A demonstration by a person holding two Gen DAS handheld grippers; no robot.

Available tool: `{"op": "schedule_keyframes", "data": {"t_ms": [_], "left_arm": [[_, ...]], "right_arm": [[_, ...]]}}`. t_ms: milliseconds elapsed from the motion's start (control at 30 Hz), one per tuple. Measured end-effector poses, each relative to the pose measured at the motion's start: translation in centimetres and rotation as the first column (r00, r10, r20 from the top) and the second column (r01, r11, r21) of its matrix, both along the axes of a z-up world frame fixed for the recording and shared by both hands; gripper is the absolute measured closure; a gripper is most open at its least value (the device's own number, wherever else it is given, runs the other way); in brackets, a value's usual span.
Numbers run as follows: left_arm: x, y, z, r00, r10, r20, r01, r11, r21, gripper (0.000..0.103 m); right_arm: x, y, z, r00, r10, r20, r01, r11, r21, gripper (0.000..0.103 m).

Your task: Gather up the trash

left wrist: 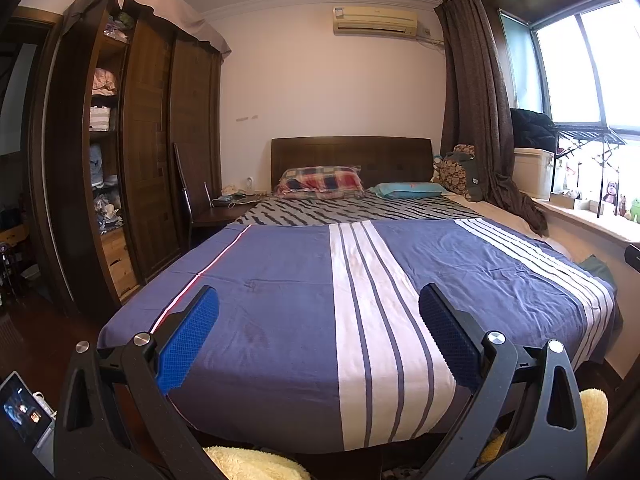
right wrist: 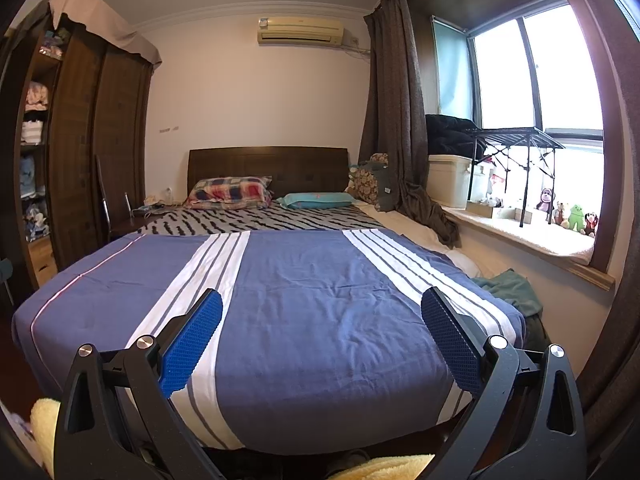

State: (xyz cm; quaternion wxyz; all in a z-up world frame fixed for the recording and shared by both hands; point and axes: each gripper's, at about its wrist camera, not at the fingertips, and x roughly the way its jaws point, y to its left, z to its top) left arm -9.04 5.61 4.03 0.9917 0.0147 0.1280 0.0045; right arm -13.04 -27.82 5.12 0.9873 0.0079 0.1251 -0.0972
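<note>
Left gripper (left wrist: pixel 319 320): held above the foot of the bed, pointed toward the headboard; the jaws are spread wide and nothing is gripped between the blue pads (left wrist: pixel 188 340).
Right gripper (right wrist: pixel 322 322): held likewise above the foot of the bed, a little nearer the window side; the jaws are spread wide and nothing is gripped.
Trash: no piece of trash can be made out in either view; its place cannot be told.
Bed (left wrist: pixel 280 280): covered by a blue blanket (right wrist: pixel 312 292) with white stripes; a black-and-white patterned sheet (left wrist: pixel 352 208) is seen beyond the blanket.
Pillows: a plaid pillow (left wrist: pixel 320 182) is laid against the headboard (left wrist: pixel 352 156); a teal pillow (left wrist: pixel 408 190) is laid beside it, toward the window.
Wardrobe (left wrist: pixel 148 152): placed along the left wall; folded clothes are stacked on its open shelves.
Bedside table (left wrist: pixel 224 210): set between wardrobe and bed; small items on it are too small to be identified.
Air conditioner (right wrist: pixel 300 30): mounted high on the far wall.
Curtain (right wrist: pixel 396 112): brown, hung at the left edge of the window, its end draped onto the sill.
Window sill (right wrist: pixel 540 244): a white box (right wrist: pixel 448 180), a black rack (right wrist: pixel 516 136) and small toy figures (right wrist: pixel 568 212) are set on it.
Green cloth (right wrist: pixel 512 286): laid at the bed's window-side edge.
Screen (left wrist: pixel 24 412): lit, seen at the lower left of the left wrist view.
</note>
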Motion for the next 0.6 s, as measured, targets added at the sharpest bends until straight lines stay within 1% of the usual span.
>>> {"op": "schedule_keyframes", "data": {"t_ms": [600], "left_arm": [[0.26,-0.02,0.10,1.000,-0.003,-0.005,0.003,1.000,0.004,0.008]], "right_arm": [[0.05,0.34,0.10,1.000,0.004,-0.012,-0.005,1.000,-0.001,0.003]]}}
